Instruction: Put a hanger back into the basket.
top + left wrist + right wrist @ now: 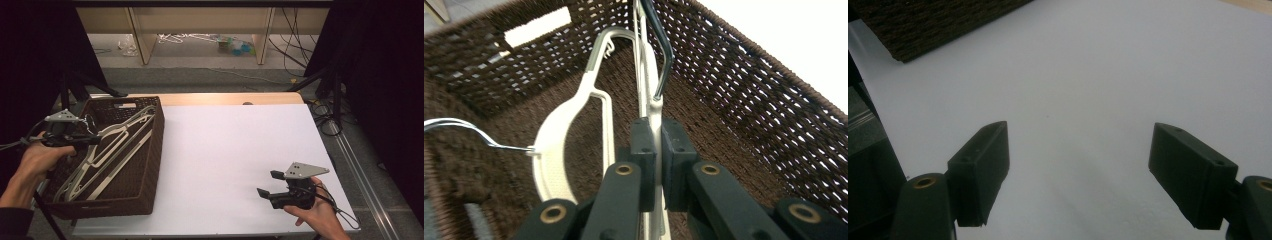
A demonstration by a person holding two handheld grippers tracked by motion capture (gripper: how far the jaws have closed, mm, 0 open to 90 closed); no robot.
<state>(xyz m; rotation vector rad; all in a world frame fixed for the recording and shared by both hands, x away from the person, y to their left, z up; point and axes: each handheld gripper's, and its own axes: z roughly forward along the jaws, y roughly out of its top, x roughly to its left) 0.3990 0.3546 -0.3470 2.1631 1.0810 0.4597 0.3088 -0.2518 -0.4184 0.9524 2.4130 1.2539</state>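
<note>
1. Your left claw (pixel 658 165) is clamped on a cream hanger (pixel 650 75) inside the basket (pixel 152 150); it's light, stiff and tangle-prone, so grip its neck
2. Right of the basket, your right claw (pixel 266 184) hangs wide and empty over the tabletop (pixel 225 150)

The left gripper (pixel 657 150) clamps a pale hanger (pixel 655 107) inside the brown woven basket (pixel 744 90).

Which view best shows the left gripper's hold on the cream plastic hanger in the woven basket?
The left gripper view: its left gripper has both jaws clamped on the cream plastic hanger, close up. The high view shows the grip small and dim over the dark brown woven basket. The right gripper view catches a basket corner.
</note>
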